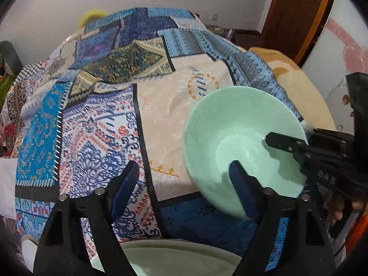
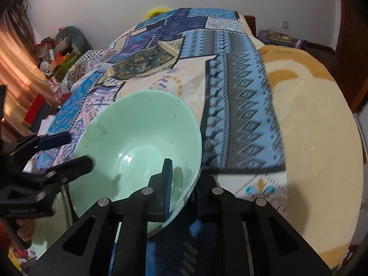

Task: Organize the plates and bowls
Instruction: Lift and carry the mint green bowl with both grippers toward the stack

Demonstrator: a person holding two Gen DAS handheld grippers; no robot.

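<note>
- Patchwork cloth in blues and creams covers the bed, a soft, uneven base that would let a dish rock or tip where the fabric bunches; a beige blanket lies on its right side.
- Pale green plate sits at the near edge below the left gripper; glazed and stiff, probably the base of a stack; take it by the rim, since the flat centre offers no purchase.
- Mint-green bowl hangs tilted above the bed, clear of the cloth; glossy glaze, so likely slippery; rigid, breakable and moderately heavy as I judge it; the thin rim is the only place to take hold, one finger inside and one outside.
- Right gripper has its jaws narrowed onto the near rim, holding the bowl; a one-sided pinch, so the bowl may swing or slide if jolted.
- Left gripper stands with jaws wide and empty, beside the bowl, one finger crossing in front of the bowl in the left view; whether it touches I cannot tell.
</note>
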